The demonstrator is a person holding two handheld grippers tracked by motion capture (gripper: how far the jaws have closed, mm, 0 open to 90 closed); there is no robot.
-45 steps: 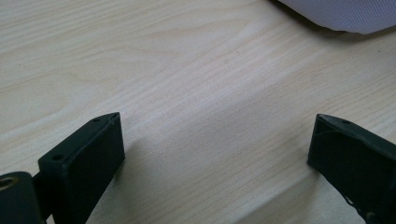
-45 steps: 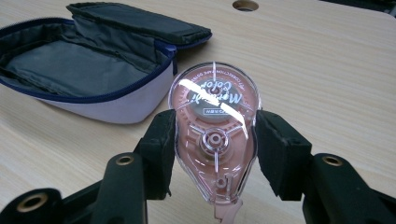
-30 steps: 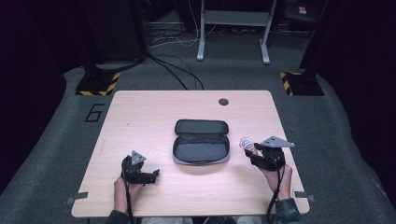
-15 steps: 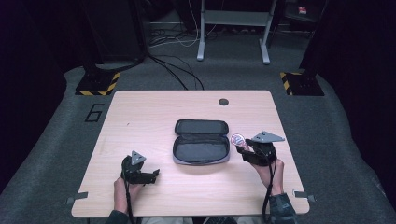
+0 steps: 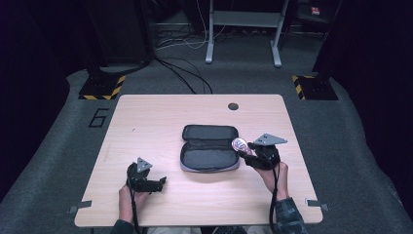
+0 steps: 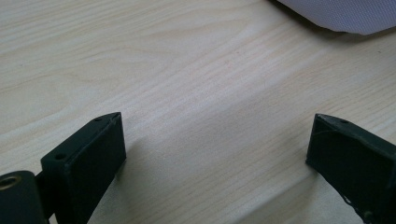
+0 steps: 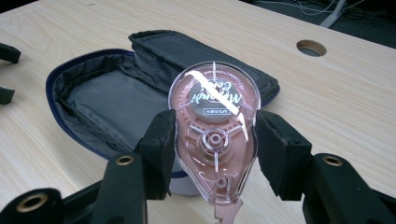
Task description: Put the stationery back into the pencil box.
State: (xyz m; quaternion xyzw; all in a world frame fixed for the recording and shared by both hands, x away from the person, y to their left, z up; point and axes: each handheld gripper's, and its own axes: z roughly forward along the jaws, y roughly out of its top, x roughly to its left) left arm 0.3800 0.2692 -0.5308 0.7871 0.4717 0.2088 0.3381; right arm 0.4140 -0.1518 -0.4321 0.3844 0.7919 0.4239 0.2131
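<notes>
A dark zip case [image 5: 209,147] lies open in the middle of the wooden table [image 5: 146,117]; in the right gripper view its grey lining [image 7: 107,102] faces up with nothing in it. My right gripper [image 5: 243,150] is shut on a clear pink correction-tape dispenser [image 7: 214,140], held just over the case's right end [image 5: 239,144]. My left gripper [image 5: 163,181] rests low near the table's front left, jaws open over bare wood [image 6: 215,140], with nothing between them. A pale corner of the case [image 6: 336,11] shows at the top right of the left gripper view.
A round cable hole [image 5: 233,106] sits near the table's far edge. Beyond the table are a grey carpet, trailing cables [image 5: 180,73], a metal stand [image 5: 243,29] and two black-and-yellow striped floor plates [image 5: 102,87].
My right gripper has carried the tape dispenser leftward, from beside the case to over its right end. The left gripper has stayed where it was.
</notes>
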